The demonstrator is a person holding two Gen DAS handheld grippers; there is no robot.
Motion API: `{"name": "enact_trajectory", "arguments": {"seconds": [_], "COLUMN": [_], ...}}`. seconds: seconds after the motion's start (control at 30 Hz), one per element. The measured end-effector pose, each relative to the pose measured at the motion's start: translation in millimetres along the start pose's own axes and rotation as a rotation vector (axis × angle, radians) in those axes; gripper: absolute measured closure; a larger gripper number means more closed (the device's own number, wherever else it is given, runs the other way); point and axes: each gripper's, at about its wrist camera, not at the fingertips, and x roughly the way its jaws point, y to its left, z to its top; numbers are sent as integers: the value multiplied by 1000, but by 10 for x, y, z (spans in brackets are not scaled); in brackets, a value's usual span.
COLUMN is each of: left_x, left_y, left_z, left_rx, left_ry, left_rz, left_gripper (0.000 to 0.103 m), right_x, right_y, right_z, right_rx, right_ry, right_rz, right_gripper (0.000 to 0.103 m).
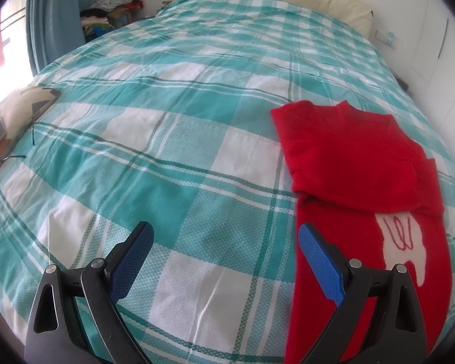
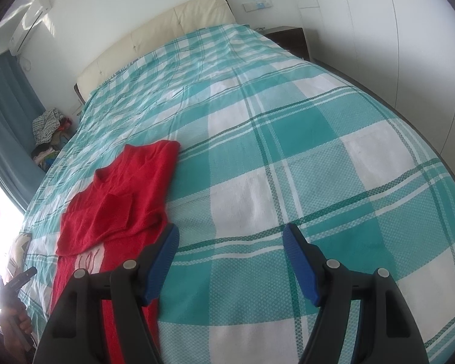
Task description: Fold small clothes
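A small red sweater (image 1: 355, 163) with a white patch on its front lies flat on the teal and white checked bedspread (image 1: 173, 139), both sleeves folded in over its chest. My left gripper (image 1: 226, 236) hovers open above the bedspread, its right finger over the sweater's lower left edge. In the right wrist view the same red sweater (image 2: 118, 194) lies to the left. My right gripper (image 2: 230, 236) stands open over bare checked bedspread (image 2: 303, 157), its left finger above the sweater's hem side. Nothing sits between either pair of fingers.
A cream headboard (image 2: 154, 33) closes the far end of the bed. A pile of clothes (image 1: 112, 3) sits by the blue curtain (image 1: 51, 21). A cushion (image 1: 12, 112) lies at the bed's left edge. A person's hand (image 2: 15, 321) shows at lower left. White wardrobes (image 2: 409, 30) line the right.
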Motion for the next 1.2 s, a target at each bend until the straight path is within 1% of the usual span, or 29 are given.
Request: {"name": "enact_trajectory", "arguments": {"seconds": [1.2], "left_x": [76], "left_y": [-79], "left_z": [-42], "left_rx": [47], "left_ry": [35], "left_rz": [14], "left_gripper": [6], "right_x": [-11], "right_y": [-9], "right_z": [-3], "right_rx": [1], "right_ry": [-4], "right_rz": [4], "right_gripper": [32]}}
